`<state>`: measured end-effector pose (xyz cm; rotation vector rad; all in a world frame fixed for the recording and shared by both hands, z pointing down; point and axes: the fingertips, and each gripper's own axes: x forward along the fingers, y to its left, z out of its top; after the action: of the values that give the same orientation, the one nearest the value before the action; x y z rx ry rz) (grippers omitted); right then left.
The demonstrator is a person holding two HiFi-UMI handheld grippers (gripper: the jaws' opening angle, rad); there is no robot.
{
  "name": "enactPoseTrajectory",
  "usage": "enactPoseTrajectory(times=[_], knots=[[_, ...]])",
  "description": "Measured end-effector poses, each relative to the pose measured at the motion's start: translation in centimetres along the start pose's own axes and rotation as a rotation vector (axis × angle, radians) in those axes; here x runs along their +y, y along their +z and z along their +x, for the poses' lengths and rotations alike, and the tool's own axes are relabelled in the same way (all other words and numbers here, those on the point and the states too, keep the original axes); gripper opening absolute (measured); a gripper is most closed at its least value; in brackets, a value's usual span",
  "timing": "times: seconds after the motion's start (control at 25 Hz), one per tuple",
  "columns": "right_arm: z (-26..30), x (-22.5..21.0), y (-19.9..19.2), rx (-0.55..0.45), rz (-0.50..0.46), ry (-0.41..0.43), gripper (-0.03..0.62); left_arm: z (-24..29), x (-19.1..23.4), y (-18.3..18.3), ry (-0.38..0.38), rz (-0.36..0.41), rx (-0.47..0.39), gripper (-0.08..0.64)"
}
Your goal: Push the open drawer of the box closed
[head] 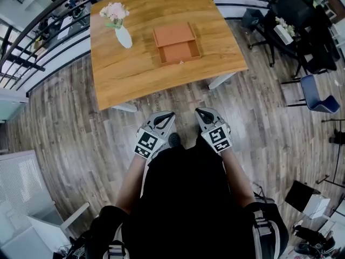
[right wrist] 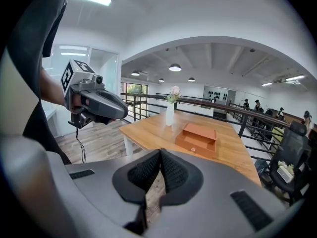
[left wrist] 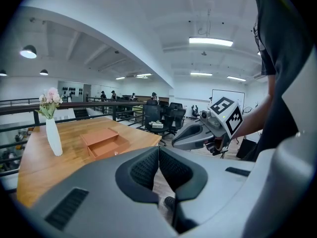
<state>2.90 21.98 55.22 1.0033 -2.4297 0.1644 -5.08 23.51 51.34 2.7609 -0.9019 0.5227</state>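
An orange-brown box [head: 173, 35] lies on the wooden table [head: 135, 69], and its drawer [head: 180, 52] is pulled out toward me with a small knob on its front. The box [left wrist: 100, 137] and the box [right wrist: 199, 131] show far off in both gripper views, with the drawer [right wrist: 194, 142] facing me. My left gripper [head: 167, 114] and right gripper [head: 201, 112] hang side by side over the floor, short of the table's near edge. Both are shut with nothing between the pads. The left gripper [left wrist: 158, 158] and right gripper [right wrist: 160, 161] show jaws pressed together.
A white vase with pink flowers [head: 121, 29] stands on the table left of the box. Black railings [head: 38, 42] run along the left and back. Office chairs [head: 318, 99] and desks crowd the right side. Wooden floor lies between me and the table.
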Motion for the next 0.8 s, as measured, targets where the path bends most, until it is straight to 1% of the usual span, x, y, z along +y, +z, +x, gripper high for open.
enactPoseTrajectory(times=[0.16, 0.28, 0.36, 0.44, 0.56, 0.72, 0.8], knots=[[1.0, -1.9, 0.0, -0.007, -0.011, 0.019, 0.015, 1.9, 1.1, 0.1, 0.022, -0.015, 0.005, 0.025], [1.7, -4.1, -0.4, 0.000, -0.015, 0.037, 0.015, 4.0, 1.8, 1.0, 0.035, -0.011, 0.003, 0.024], [1.9, -5.4, -0.4, 0.009, -0.025, 0.052, 0.015, 4.8, 2.2, 1.8, 0.049, -0.022, 0.002, 0.023], [2.2, -7.1, 0.0, 0.012, -0.037, 0.060, 0.015, 5.6, 2.6, 2.5, 0.062, -0.033, 0.001, 0.024], [2.8, -10.0, 0.0, 0.008, -0.040, 0.065, 0.015, 7.3, 3.2, 2.8, 0.080, -0.034, 0.022, 0.024], [3.4, -12.6, -0.5, 0.013, -0.040, 0.102, 0.015, 9.2, 3.8, 3.7, 0.120, -0.050, 0.032, 0.025], [3.8, -13.8, -0.6, 0.017, -0.055, 0.127, 0.015, 10.2, 4.3, 4.5, 0.147, -0.052, 0.033, 0.024]])
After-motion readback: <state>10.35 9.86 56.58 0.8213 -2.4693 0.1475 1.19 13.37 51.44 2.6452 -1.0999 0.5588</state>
